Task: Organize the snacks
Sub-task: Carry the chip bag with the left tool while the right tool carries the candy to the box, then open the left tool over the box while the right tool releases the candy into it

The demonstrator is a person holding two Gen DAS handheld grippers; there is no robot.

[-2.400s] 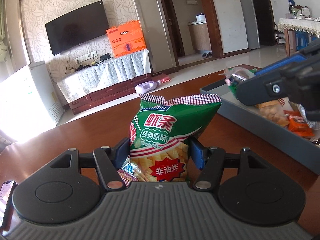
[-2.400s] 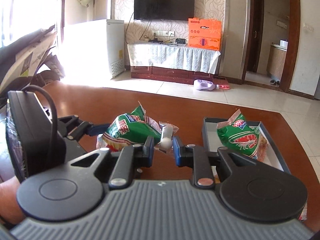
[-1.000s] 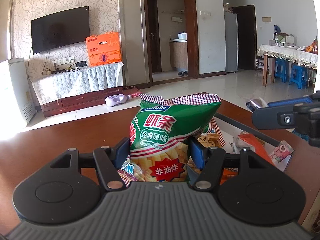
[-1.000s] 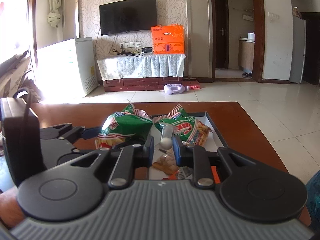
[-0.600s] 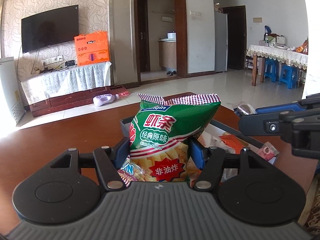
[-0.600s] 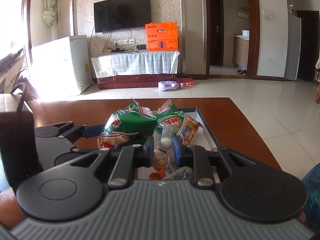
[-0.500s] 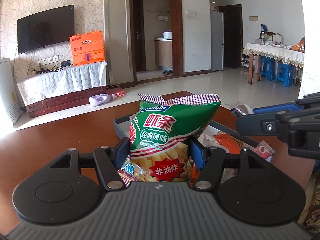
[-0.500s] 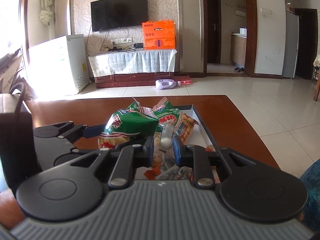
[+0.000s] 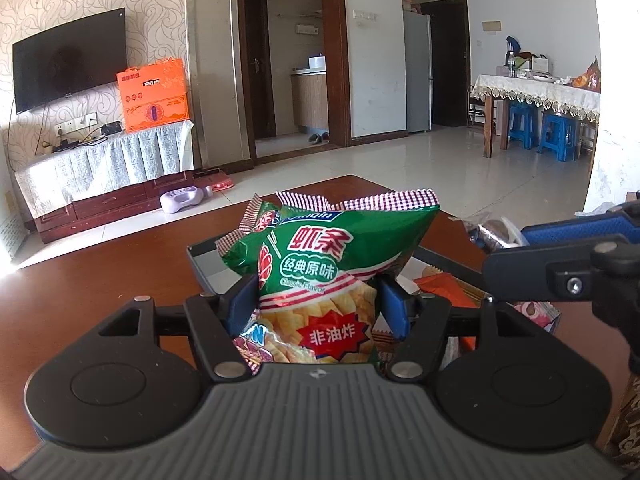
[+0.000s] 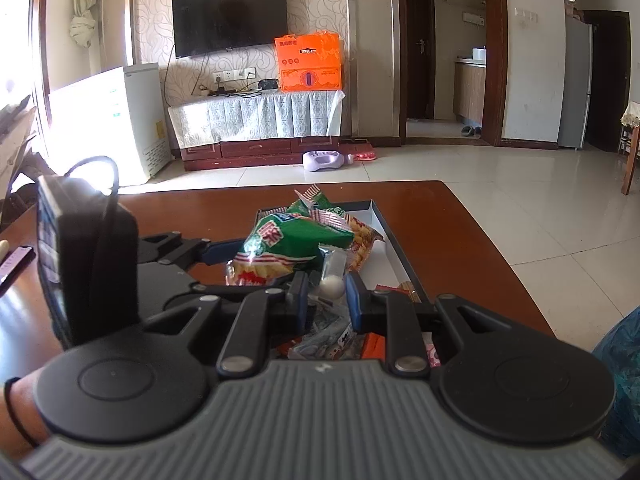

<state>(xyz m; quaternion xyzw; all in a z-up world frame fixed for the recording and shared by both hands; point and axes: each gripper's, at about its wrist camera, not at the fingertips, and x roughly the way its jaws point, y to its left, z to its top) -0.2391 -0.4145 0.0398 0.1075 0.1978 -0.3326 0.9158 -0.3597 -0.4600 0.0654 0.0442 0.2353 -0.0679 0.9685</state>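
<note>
My left gripper [image 9: 318, 304] is shut on a green bag of shrimp chips [image 9: 340, 264] and holds it over the near end of a dark-rimmed snack tray [image 9: 200, 256]. A second green chip bag [image 9: 256, 232] lies in the tray behind it. My right gripper [image 10: 326, 300] is shut on a small clear packet with a white ball [image 10: 333, 276], also above the tray [image 10: 394, 248]. In the right wrist view the left gripper [image 10: 224, 250] and its green bag [image 10: 288, 242] show at the left. The right gripper [image 9: 560, 276] shows at the right of the left wrist view.
The tray sits on a brown wooden table [image 10: 460, 240] and holds several small orange and pink packets [image 9: 444, 292]. A phone [image 10: 14, 266] lies at the table's left edge. A TV stand [image 10: 256, 128] and tiled floor lie beyond.
Both grippers have moved right with their loads, from beside the tray to over it. The left gripper's bag now hangs in front of the second green bag.
</note>
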